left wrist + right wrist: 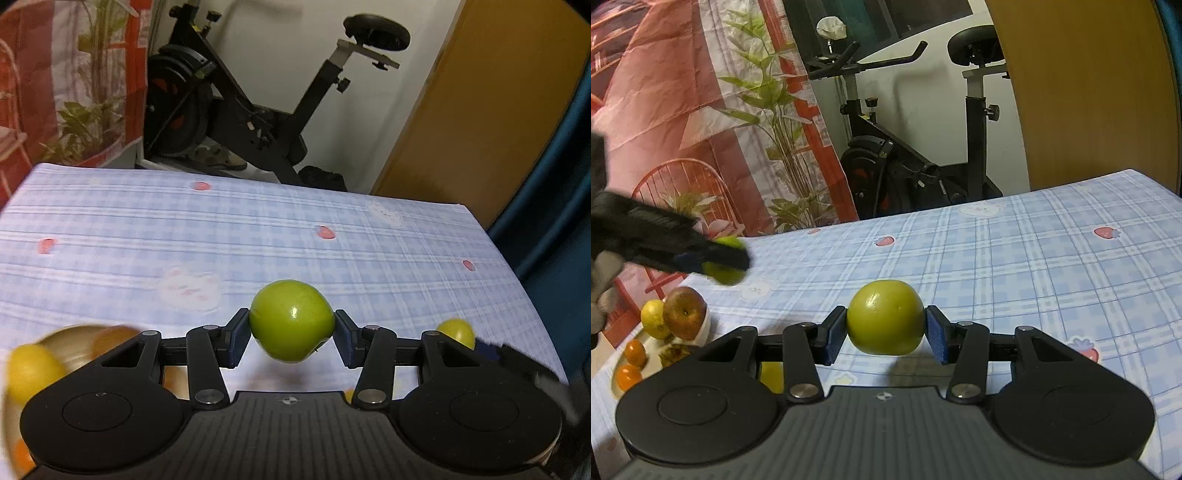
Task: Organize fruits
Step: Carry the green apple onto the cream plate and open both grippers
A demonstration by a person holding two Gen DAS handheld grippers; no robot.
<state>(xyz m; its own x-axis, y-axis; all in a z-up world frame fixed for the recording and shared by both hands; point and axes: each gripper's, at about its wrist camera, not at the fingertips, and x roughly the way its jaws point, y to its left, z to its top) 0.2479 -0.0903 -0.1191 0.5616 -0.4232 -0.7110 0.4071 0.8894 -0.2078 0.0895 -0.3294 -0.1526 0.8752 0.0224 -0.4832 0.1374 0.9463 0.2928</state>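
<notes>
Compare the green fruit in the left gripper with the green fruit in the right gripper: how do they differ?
The left gripper holds its green fruit clear above the tablecloth; the right gripper holds its yellower fruit low over its shadow. The left fruit shows a dimple low down, the right one none. Both are round, glossy and clamped.

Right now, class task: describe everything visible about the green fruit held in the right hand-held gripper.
The green fruit is round, smooth and glossy, yellow-green with a small highlight and faint speckles. It looks whole and firm. The right hand-held gripper clamps it at its two sides between blue pads. It hangs clear above the blue checked cloth, casting a shadow below; nothing else touches it.
</notes>
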